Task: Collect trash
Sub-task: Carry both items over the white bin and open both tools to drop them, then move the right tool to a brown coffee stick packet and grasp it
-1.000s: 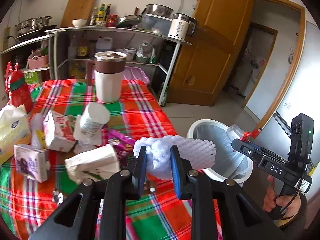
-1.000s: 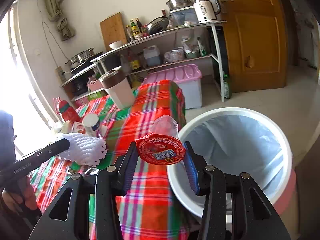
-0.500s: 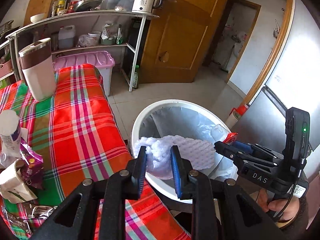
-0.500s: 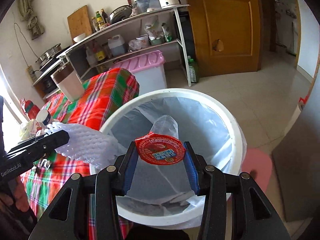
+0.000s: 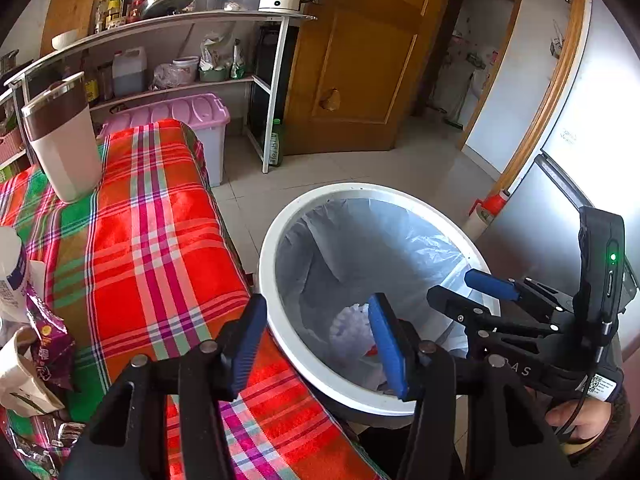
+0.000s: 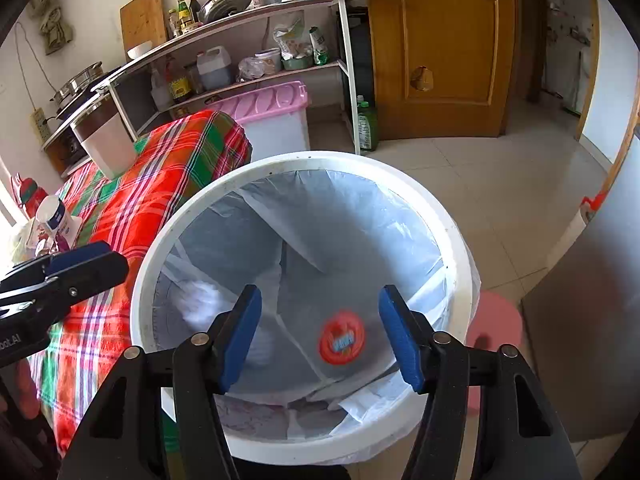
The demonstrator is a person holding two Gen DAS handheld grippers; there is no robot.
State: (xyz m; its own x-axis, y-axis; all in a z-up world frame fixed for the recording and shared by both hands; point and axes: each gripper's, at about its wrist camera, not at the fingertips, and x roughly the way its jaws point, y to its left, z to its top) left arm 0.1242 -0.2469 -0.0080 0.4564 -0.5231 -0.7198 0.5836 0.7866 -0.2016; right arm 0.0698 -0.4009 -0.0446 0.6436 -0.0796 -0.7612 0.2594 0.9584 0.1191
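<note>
**Both grippers open over the lined bin**

A red, green and white plaid cloth covers the table (image 5: pixel 160 248), which stands left of the fingers in both views. A white tumbler (image 5: pixel 64 148) with a brown band stands at its far end, and cartons and wrappers (image 5: pixel 36 344) lie at its near left. Behind are metal shelves (image 6: pixel 256 40) with bottles, pans and a kettle, a pink-lidded storage box (image 6: pixel 272 116), a wooden door (image 6: pixel 444 44) and a tiled floor.

The left gripper (image 5: pixel 316 344) tilts down over the near rim of the white trash bin (image 5: pixel 280 336). Its fingers have just been opening, nothing between them. The white foam net (image 5: pixel 352 328) lies inside the liner, beyond them.

The right gripper (image 6: pixel 320 338) points down into the bin. Its fingers have just been opening too, and the red-lidded cup (image 6: pixel 341 338) is blurred in the bin between and past them, untouched. A hand (image 5: pixel 576 420) holds its handle.
</note>
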